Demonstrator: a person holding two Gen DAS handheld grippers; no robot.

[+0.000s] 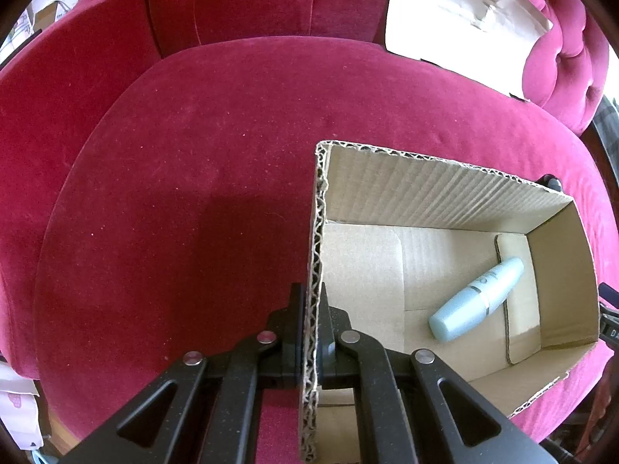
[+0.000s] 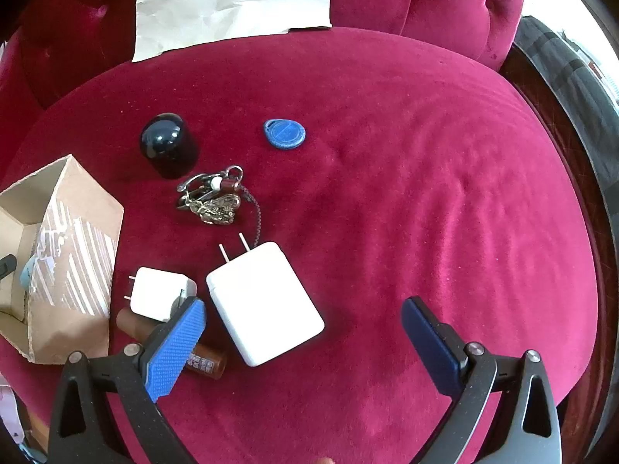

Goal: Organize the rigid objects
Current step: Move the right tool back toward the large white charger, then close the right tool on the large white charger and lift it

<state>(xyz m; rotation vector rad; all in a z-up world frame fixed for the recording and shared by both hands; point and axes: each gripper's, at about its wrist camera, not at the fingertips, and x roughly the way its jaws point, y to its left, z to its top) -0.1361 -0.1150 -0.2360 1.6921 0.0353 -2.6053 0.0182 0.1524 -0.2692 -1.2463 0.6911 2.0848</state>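
bottle (image 1: 476,298) in box (image 1: 445,197) | chargers (image 2: 265,303), keys (image 2: 211,195), right view only

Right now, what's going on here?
Small items are being sorted into a cardboard box on a red velvet seat. The left gripper is clamped on the box wall; a blue bottle already lies inside. The right gripper, jaws open, hovers by the large charger. Small charger, keys, fob and black cap remain outside.
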